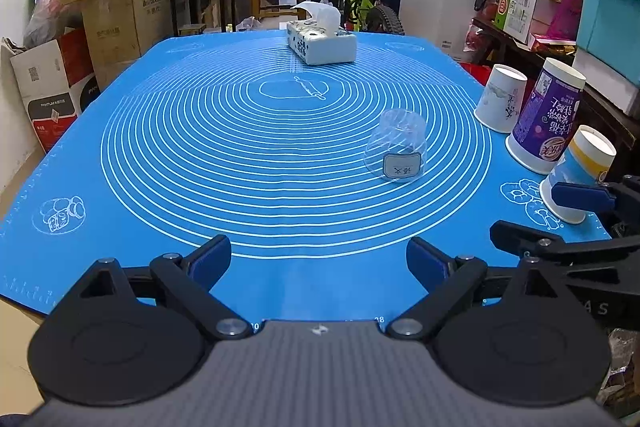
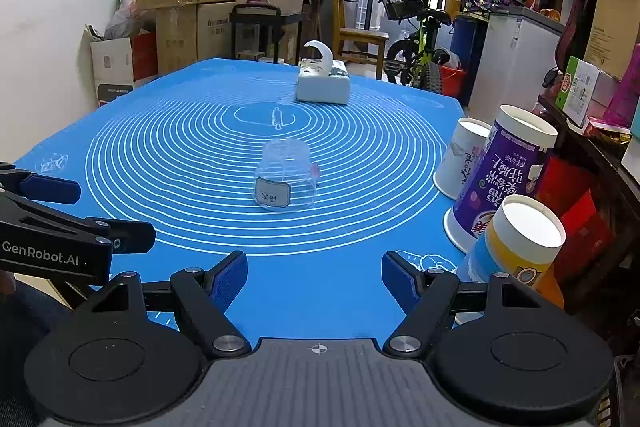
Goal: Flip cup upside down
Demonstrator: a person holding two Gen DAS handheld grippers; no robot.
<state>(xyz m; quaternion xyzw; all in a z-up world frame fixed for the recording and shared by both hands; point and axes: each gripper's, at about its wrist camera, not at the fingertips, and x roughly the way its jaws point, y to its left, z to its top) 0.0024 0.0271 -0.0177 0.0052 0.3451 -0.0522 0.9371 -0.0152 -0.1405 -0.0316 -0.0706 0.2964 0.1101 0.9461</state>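
Note:
A clear plastic cup [image 1: 396, 147] with a white label stands upside down, mouth on the blue mat [image 1: 240, 147], right of the mat's middle. It also shows in the right wrist view [image 2: 285, 177]. My left gripper [image 1: 318, 261] is open and empty, low over the mat's near edge, well short of the cup. My right gripper [image 2: 314, 277] is open and empty, near the same edge. The right gripper's fingers [image 1: 580, 197] show at the right of the left wrist view. The left gripper's fingers [image 2: 48, 189] show at the left of the right wrist view.
Three paper cups stand upside down along the mat's right edge: a white one [image 1: 502, 99], a tall purple one [image 1: 546, 119], a yellow-and-blue one [image 1: 578, 175]. A tissue box [image 1: 322, 43] sits at the far side. Cardboard boxes, a bicycle and shelves surround the table.

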